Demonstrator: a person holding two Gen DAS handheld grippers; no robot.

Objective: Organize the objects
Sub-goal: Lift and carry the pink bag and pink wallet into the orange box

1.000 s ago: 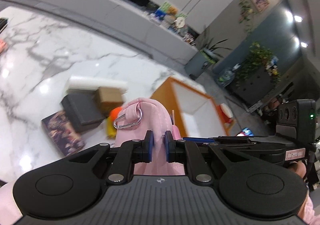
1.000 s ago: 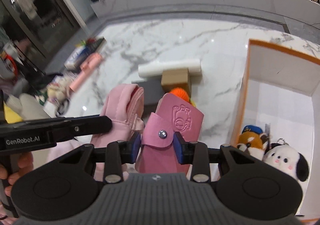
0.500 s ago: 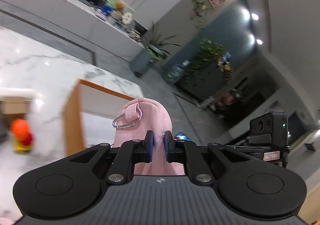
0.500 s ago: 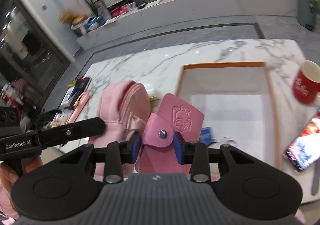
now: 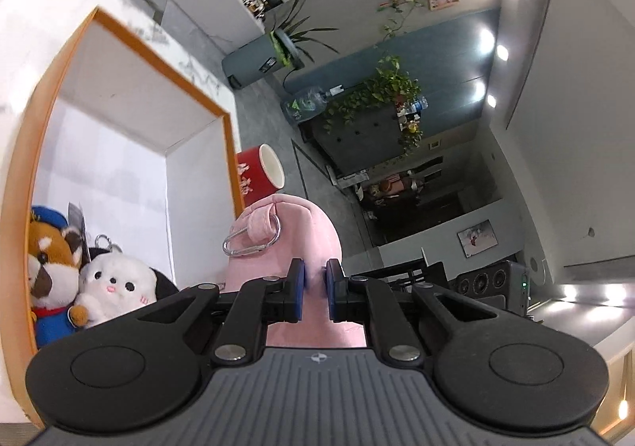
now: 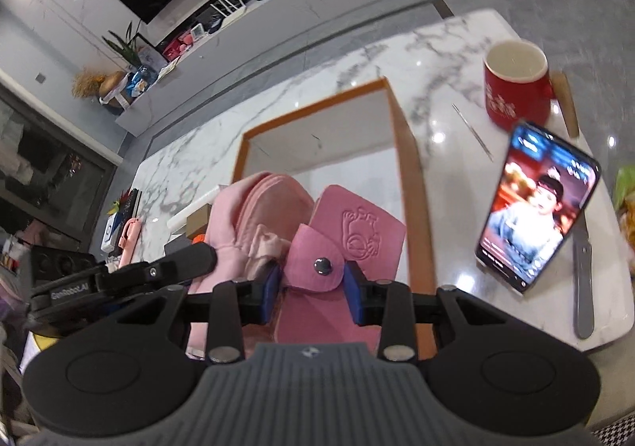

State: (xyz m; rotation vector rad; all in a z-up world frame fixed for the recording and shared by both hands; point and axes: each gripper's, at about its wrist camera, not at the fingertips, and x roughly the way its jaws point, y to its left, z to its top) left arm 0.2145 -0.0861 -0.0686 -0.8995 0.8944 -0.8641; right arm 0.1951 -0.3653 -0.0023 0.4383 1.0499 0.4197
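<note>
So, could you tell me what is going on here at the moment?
A person is tidying with two handheld grippers. The left gripper is shut on a pale pink pouch, and the right gripper clamps a darker pink snap wallet. Both hang by the orange-rimmed box, which already holds two plush toys.

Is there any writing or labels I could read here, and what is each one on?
"GenRobot.AI": white letters on the left tongs' black body, small but legible.
Red mug: pale characters on its side, too blurred to read.
Phone: on-screen text too small to read.
Pink wallet: an embossed figure, no words.
</note>
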